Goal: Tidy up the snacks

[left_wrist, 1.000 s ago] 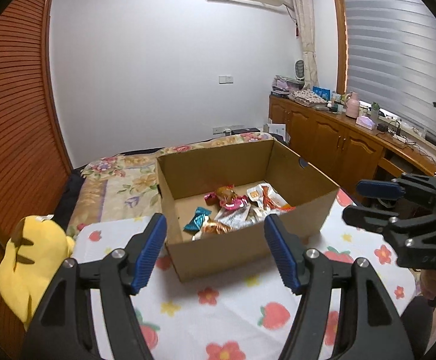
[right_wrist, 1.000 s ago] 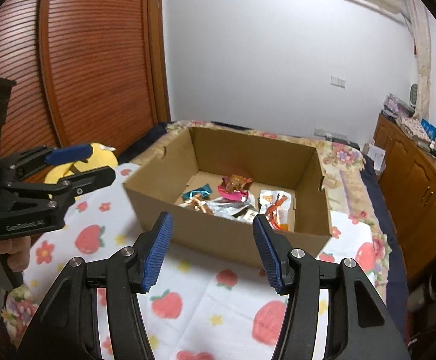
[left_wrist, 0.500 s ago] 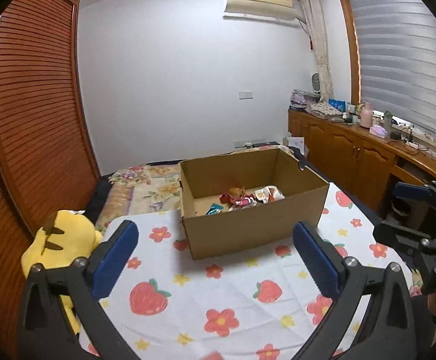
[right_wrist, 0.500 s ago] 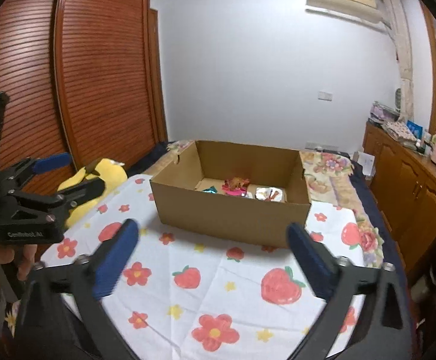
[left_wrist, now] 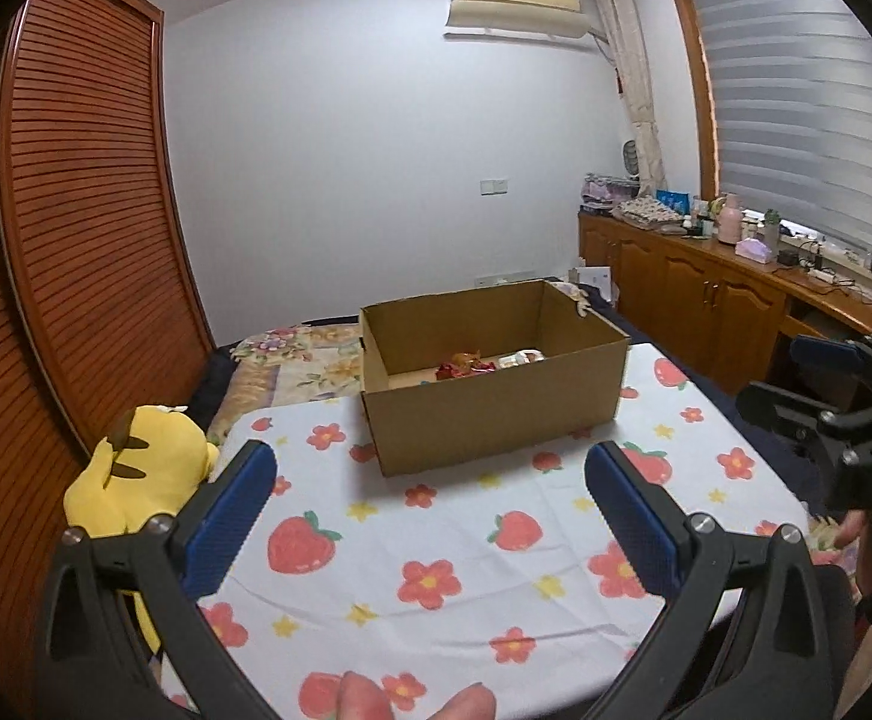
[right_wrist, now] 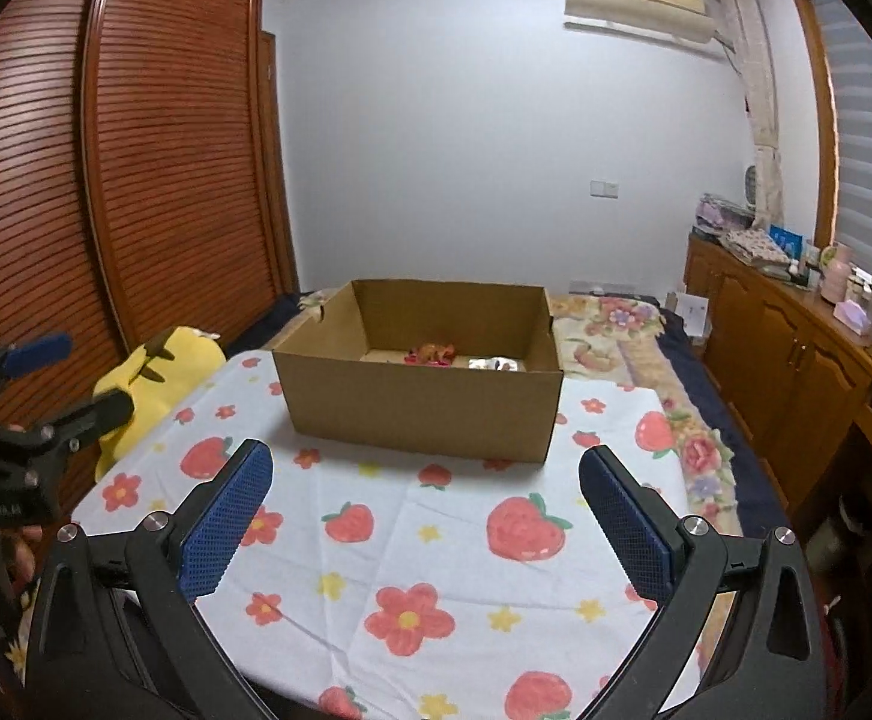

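Note:
An open cardboard box (left_wrist: 490, 414) (right_wrist: 423, 408) stands on a table with a white strawberry-and-flower cloth (left_wrist: 436, 546) (right_wrist: 436, 516). Wrapped snacks (left_wrist: 466, 365) (right_wrist: 436, 354) lie on its floor, mostly hidden by the near wall. My left gripper (left_wrist: 429, 492) is open and empty, well back from the box over the cloth. My right gripper (right_wrist: 426, 492) is open and empty too, also back from the box. Each gripper shows at the edge of the other's view: the right one (left_wrist: 820, 384), the left one (right_wrist: 45, 378).
A yellow plush toy (left_wrist: 135, 468) (right_wrist: 153, 372) sits at the table's left edge. A bed with a floral cover (left_wrist: 303, 360) lies behind the box. Wooden cabinets (left_wrist: 706, 306) with clutter on top line the right wall. A slatted wooden wardrobe (right_wrist: 105, 180) fills the left.
Both grippers have pulled back and away from the box and opened wider. The box now looks smaller and farther off, with less of its contents in sight.

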